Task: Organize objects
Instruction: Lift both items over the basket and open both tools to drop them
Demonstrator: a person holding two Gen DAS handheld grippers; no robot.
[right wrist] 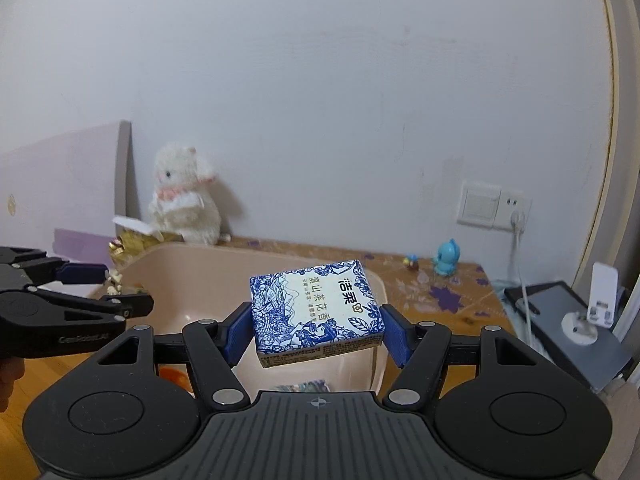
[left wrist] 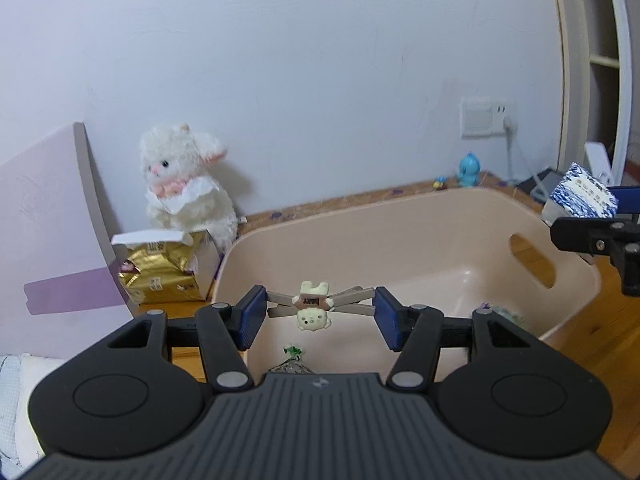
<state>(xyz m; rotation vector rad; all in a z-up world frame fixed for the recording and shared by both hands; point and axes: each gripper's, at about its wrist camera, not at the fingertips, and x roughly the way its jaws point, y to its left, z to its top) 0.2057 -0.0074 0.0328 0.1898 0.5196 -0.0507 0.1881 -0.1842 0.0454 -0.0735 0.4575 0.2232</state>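
A small hair clip (left wrist: pixel 314 307) with a cream animal charm sits clamped in the left claw (left wrist: pixel 316 318) above the pink basket (left wrist: pixel 420 240). The right claw (right wrist: pixel 316 330) grips a blue-patterned tissue pack (right wrist: pixel 316 312) over the same basket (right wrist: pixel 176 272).

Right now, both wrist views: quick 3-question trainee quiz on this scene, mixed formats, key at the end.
1. True or false: the left gripper is empty.
2. What does the right gripper hold? A) blue bird figurine B) blue-and-white tissue pack C) plush lamb
3. Fill in: both grippers hover over the pink ____.

Key: 1 false, it clamps a small clip with a cream animal charm. 2 B, the tissue pack. 3 bin.
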